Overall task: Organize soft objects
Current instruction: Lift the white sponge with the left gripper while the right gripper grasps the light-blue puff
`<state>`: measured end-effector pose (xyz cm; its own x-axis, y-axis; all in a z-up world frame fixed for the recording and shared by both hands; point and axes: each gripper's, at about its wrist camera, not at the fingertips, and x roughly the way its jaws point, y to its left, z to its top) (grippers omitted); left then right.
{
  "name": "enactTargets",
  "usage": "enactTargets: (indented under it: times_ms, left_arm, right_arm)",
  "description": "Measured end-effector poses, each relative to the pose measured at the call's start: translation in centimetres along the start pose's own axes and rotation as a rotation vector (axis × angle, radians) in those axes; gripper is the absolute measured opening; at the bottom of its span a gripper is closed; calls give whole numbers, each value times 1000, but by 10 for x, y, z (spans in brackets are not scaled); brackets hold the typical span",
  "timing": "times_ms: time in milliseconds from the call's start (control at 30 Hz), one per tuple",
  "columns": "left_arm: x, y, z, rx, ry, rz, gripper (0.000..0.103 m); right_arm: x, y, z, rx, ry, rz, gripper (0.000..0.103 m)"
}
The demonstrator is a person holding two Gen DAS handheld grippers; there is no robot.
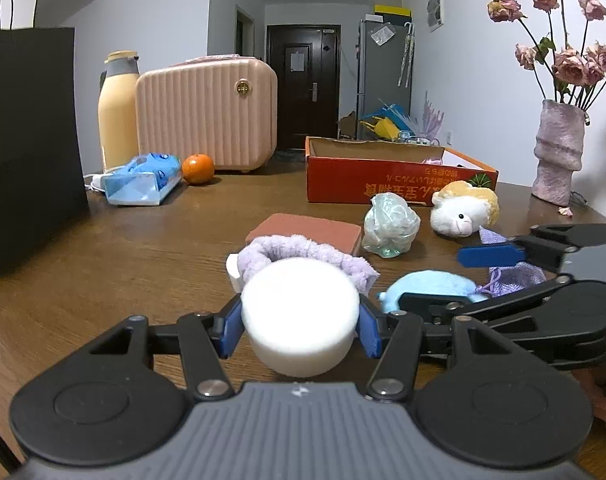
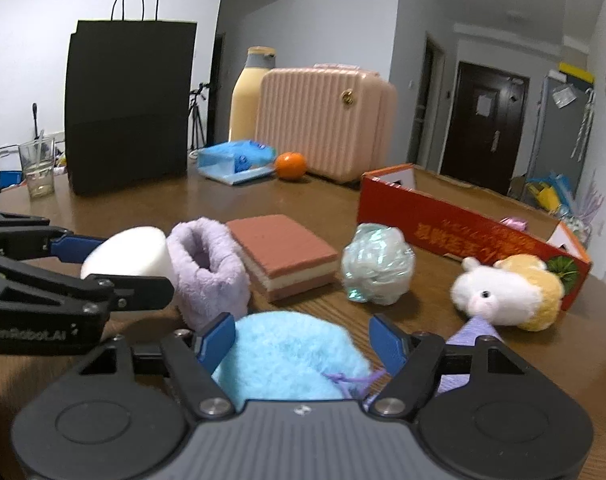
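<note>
Standing open-topped on the wooden table (image 1: 143, 248), the orange cardboard box (image 1: 383, 184) is seen with something pink (image 1: 433, 160) inside, near a plush sheep (image 1: 463, 208). A white foam cylinder (image 1: 299, 316) is clamped in the left gripper (image 1: 299, 324); a blue fluffy toy (image 2: 287, 356) is straddled by the right gripper (image 2: 303, 344), its pads not visibly pressing. A dark door (image 1: 303, 84) is seen behind
</note>
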<state>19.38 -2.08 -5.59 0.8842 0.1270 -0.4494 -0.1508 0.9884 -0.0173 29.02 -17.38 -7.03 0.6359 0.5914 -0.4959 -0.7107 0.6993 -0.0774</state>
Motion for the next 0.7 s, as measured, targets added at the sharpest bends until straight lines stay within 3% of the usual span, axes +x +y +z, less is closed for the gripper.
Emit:
enactTargets:
  times_ms: [133, 300, 700]
  left_arm:
    - [0, 1, -1, -3, 1, -16, 58]
    - [1, 2, -1, -8, 9, -23, 58]
    - [1, 2, -1, -9, 11, -23, 58]
  right_arm:
    - [11, -2, 2, 20, 44, 38, 78]
    - [17, -2, 0, 27, 86, 60, 77]
    - [6, -1, 0, 20, 25, 34, 50]
